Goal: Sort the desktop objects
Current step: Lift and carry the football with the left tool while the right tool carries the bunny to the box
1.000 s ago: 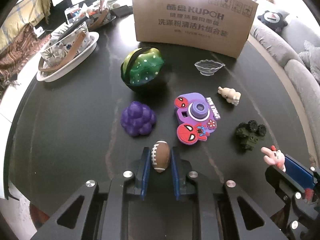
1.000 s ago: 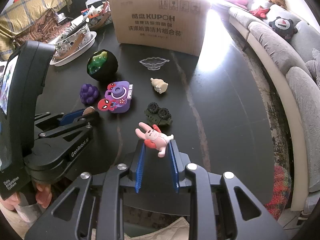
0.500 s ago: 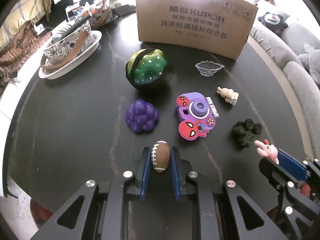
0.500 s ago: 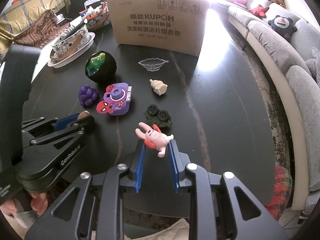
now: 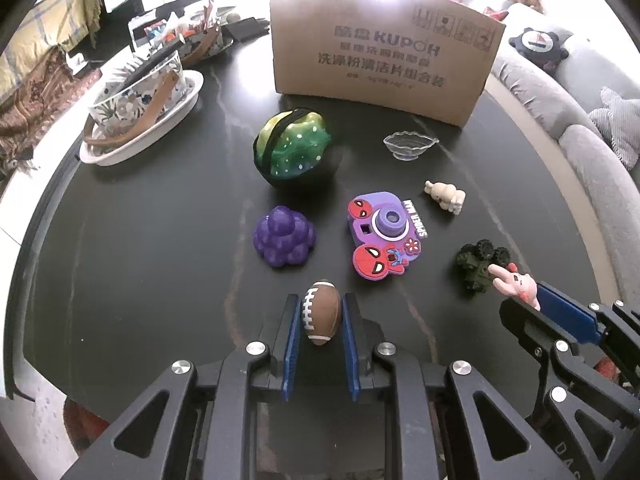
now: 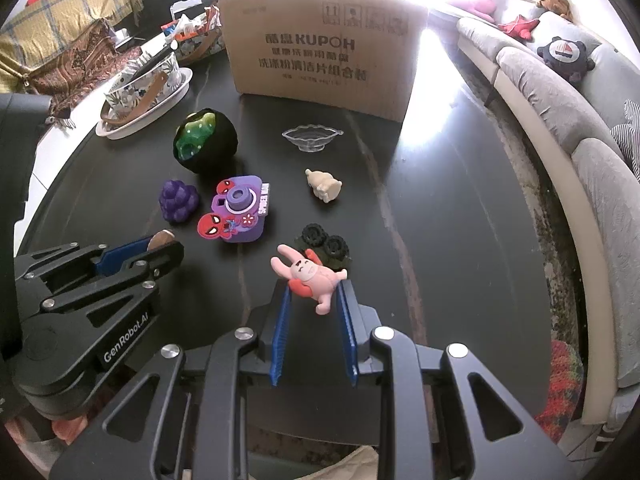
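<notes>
Left gripper (image 5: pixel 320 314) pinches the toy football (image 5: pixel 321 311) across its middle; right gripper (image 6: pixel 313 292) clamps the pink rabbit figure (image 6: pixel 308 276); both look light and probably squashy.

A: What sits on the dark round tabletop (image 5: pixel 140 240)?

B: A cardboard box (image 5: pixel 380 64) at the back, with a clear dish (image 5: pixel 410 145) before it. Nearer lie a green ball (image 5: pixel 294 148), purple grapes (image 5: pixel 284 237), a toy camera (image 5: pixel 384 236), a beige figurine (image 5: pixel 446 196) and a toy truck (image 5: pixel 478 264).

A: And at the left?

B: A white plate (image 5: pixel 160 128) bearing a floral bowl.
</notes>
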### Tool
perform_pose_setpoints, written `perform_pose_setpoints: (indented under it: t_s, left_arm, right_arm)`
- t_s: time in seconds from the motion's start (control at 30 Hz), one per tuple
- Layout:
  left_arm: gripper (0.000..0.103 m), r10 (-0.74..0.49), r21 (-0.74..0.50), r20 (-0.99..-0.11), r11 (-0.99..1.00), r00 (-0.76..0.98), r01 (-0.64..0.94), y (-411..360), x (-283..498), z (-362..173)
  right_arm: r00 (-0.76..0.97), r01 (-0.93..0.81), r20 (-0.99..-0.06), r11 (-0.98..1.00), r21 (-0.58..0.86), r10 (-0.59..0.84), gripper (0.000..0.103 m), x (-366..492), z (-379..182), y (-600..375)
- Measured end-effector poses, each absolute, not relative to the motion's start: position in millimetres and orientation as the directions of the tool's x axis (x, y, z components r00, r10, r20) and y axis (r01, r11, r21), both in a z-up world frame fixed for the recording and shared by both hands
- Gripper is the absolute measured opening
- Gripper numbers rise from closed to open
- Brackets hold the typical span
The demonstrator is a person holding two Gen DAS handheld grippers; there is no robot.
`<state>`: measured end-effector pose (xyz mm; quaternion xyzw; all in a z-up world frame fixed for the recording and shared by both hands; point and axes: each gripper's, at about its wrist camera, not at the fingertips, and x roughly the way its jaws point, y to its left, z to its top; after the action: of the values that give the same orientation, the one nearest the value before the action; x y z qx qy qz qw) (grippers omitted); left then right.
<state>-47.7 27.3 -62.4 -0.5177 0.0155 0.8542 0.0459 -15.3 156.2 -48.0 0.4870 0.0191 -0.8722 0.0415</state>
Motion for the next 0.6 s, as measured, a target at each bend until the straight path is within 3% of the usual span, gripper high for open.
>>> perform_pose_setpoints:
  t_s: [0.6]
  left_arm:
    - [0.018, 0.111, -0.04, -0.836, -0.989, -0.537, -0.142, 32, -26, -18]
  right_arm:
    - [-0.555, 0.08, -0.83, -0.997, 0.02, -0.061, 0.021, -18, -37, 157]
